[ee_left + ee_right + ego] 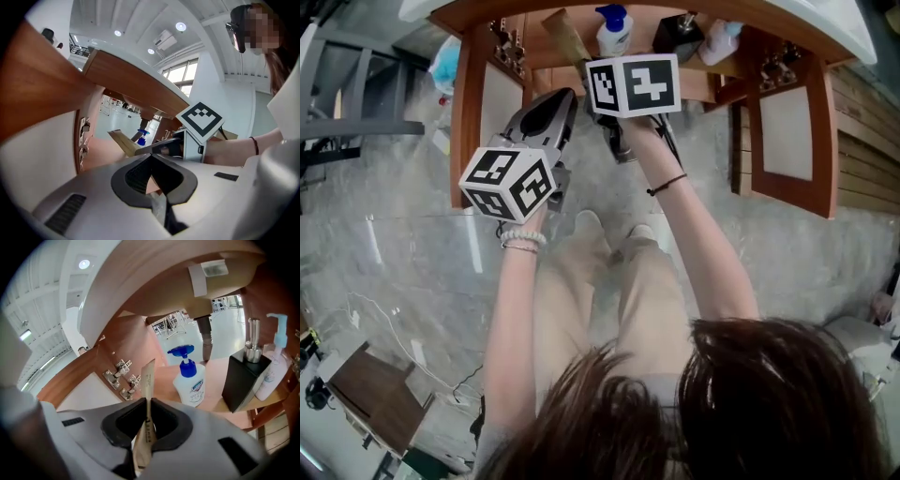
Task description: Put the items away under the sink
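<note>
Left gripper (149, 156) seemingly shut, forearm (517, 309) extended

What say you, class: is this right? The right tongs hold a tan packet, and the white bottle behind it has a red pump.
No: the white bottle has a blue pump, as the right gripper view shows. The right tongs do hold the tan packet.

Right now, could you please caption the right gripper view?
Right tongs grip a tan packet before the blue-pump soap bottle on the cabinet shelf.
</note>
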Demonstrator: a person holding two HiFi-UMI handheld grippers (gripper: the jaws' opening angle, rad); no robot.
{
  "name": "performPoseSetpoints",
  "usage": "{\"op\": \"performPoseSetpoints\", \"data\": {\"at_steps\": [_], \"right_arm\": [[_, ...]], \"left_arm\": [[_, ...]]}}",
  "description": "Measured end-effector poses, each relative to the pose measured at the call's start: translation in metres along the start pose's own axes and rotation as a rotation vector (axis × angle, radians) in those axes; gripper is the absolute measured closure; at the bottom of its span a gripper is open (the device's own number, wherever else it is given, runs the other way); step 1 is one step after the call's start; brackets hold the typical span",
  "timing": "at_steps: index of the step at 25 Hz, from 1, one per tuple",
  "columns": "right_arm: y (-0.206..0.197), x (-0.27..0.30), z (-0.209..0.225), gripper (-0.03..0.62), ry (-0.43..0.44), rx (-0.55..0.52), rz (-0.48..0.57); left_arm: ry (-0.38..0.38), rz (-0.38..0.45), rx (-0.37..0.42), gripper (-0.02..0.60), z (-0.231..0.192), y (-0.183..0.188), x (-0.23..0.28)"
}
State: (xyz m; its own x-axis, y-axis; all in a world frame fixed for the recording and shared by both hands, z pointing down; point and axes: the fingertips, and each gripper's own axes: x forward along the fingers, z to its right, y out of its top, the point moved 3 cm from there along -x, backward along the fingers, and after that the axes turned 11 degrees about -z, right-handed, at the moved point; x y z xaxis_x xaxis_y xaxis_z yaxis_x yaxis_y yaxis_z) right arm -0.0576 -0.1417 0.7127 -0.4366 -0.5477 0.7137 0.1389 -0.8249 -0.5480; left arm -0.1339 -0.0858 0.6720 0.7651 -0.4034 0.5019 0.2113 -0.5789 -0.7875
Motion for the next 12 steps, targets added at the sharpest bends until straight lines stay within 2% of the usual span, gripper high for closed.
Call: {"op": "performPoseSetpoints", "data": {"at_steps": [12], "right_arm": [[0.029, 0.052, 0.005, 0.548, -0.009, 0.047, 0.063]], "left_arm": [[0.094, 0.070, 0.031, 0.580, -0.030, -0.009, 0.005]]}}
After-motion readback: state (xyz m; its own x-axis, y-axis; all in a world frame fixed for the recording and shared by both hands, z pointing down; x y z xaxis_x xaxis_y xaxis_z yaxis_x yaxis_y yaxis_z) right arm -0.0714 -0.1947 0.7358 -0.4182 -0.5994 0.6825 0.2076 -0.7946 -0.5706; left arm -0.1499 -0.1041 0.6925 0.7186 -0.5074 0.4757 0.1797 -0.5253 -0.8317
